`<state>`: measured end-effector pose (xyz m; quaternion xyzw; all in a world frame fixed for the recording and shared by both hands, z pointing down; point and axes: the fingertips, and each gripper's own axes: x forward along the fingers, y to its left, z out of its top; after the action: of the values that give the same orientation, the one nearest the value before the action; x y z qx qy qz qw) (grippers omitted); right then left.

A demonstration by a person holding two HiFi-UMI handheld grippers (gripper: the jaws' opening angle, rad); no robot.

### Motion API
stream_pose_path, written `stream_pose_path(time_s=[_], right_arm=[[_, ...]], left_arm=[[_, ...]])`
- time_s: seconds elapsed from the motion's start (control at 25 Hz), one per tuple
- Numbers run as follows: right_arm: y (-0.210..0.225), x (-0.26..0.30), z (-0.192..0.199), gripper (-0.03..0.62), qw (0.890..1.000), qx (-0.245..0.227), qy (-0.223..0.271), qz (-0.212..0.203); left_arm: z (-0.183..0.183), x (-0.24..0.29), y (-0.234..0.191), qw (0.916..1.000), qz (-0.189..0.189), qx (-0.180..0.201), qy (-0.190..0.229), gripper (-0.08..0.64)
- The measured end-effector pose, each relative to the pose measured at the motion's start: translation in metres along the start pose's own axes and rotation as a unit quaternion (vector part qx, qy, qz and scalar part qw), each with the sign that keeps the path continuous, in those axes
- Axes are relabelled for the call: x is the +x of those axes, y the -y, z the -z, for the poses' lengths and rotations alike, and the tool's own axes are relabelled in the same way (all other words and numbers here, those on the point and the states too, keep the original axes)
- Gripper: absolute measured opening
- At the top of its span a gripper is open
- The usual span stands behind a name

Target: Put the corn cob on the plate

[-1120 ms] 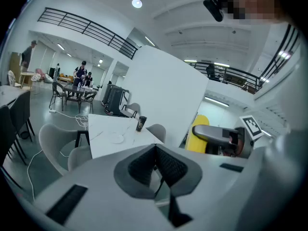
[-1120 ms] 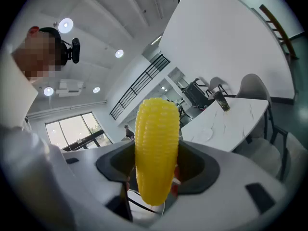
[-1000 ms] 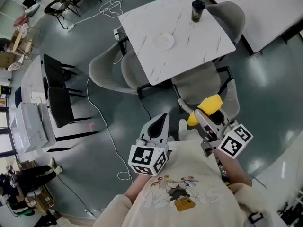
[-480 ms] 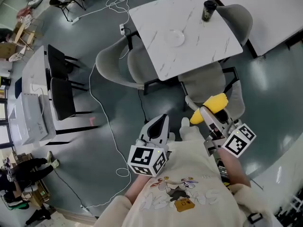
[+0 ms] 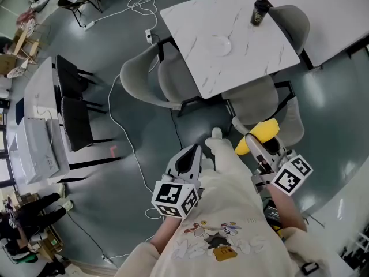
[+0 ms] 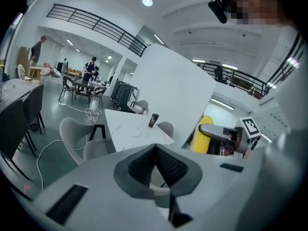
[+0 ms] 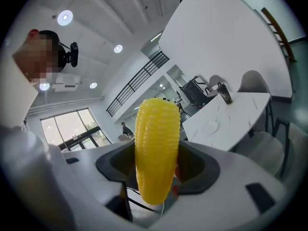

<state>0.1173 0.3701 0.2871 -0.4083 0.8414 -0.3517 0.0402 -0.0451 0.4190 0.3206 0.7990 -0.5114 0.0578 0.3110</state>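
My right gripper is shut on a yellow corn cob, which stands upright between the jaws in the right gripper view. A small white plate lies on the white marble table well ahead of both grippers; the same plate shows small in the right gripper view. My left gripper is shut and holds nothing; in its own view the dark pads meet. From that view the corn cob shows at the right, with the plate far off on the table.
A dark cup stands near the table's far right corner. Grey chairs ring the table, one between me and it. A white cable trails over the floor at the left. Black chairs stand beside a long desk at the left.
The table and chairs have shifted slightly up and to the right in the head view. A white shoe tip has come into sight between the grippers. The corn cob stays gripped.
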Motion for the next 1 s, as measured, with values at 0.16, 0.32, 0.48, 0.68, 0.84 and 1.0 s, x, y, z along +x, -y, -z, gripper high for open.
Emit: stream_pose_path(time_s=[0.16,0.32,0.48,0.68,0.84,1.0], right_arm=[[0.006,0.015,-0.016,0.256,1.000,-0.007,0.011,0.009],[0.025,0.050,-0.032,0.256,1.000,0.000,0.013,0.008],[0.053,0.088,-0.056,0.255,1.000,0.018,0.011,0.013],[0.084,0.141,-0.087,0.255,1.000,0.012,0.003,0.007],[0.097,0.170,-0.108,0.255,1.000,0.008,-0.006,0.002],[0.120,0.194,-0.128,0.255,1.000,-0.008,-0.021,0.020]], left_arm=[[-0.017,0.016,-0.007,0.9999,0.010,0.002,0.002,0.006],[-0.040,0.047,-0.025,1.0000,0.007,0.003,0.005,0.006],[-0.068,0.087,-0.041,1.0000,0.006,0.005,0.000,0.006],[-0.111,0.139,-0.062,0.9998,0.003,0.021,-0.006,0.006],[-0.138,0.174,-0.071,0.9996,0.000,0.026,-0.013,0.006],[-0.161,0.209,-0.075,0.9994,0.004,0.028,-0.017,0.006]])
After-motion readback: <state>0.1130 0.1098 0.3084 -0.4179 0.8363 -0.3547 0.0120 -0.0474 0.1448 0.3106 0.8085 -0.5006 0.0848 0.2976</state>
